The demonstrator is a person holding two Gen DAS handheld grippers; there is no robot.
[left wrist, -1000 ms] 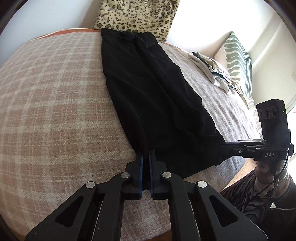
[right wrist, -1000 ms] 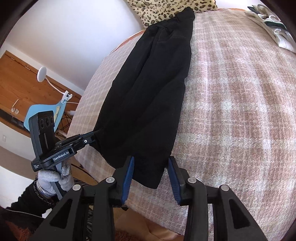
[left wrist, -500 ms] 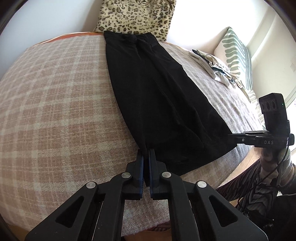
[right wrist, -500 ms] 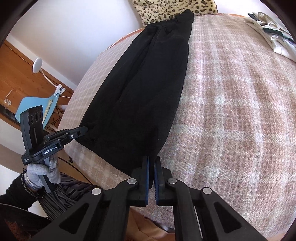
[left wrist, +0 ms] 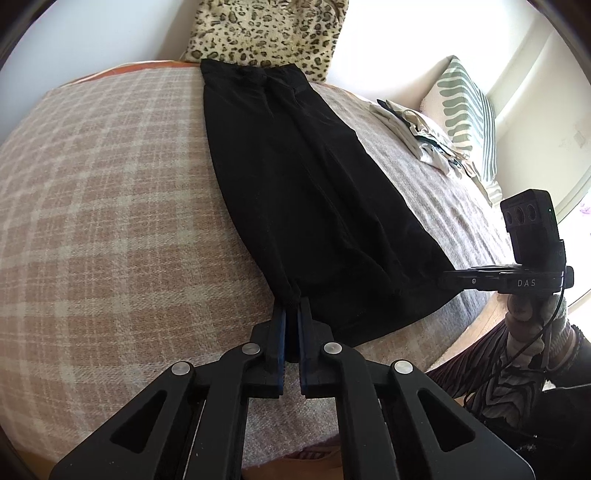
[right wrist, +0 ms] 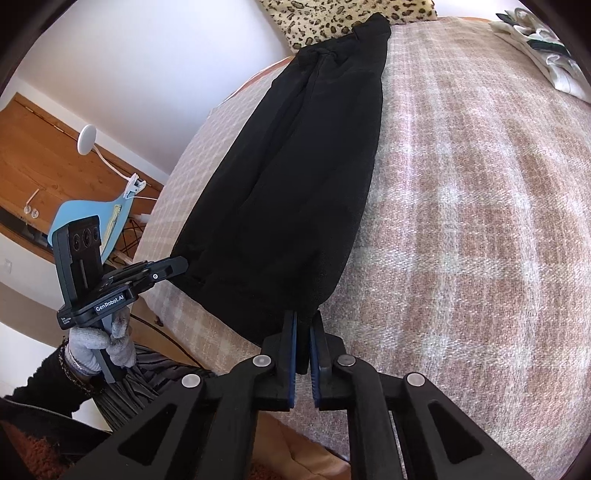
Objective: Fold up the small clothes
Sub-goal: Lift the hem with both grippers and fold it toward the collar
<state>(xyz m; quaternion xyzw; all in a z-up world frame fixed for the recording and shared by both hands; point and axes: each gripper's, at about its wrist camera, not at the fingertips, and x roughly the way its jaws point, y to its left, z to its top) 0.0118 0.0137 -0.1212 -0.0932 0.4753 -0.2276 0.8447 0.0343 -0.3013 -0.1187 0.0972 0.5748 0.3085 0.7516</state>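
**A:** So where do the pants sit right now? Long black pair, flat on the bed, waistband at the far end by the leopard pillow, hems at the near edge.

**B:** Yep. The left gripper pinches one near hem corner, and the right gripper has just closed on the other. Both sets of fingers are clamped on fabric.

**A:** So the long axis runs straight away from both?

**B:** Right, and neither hand is nearer. I'd guess the hem goes up and forward toward the waistband.
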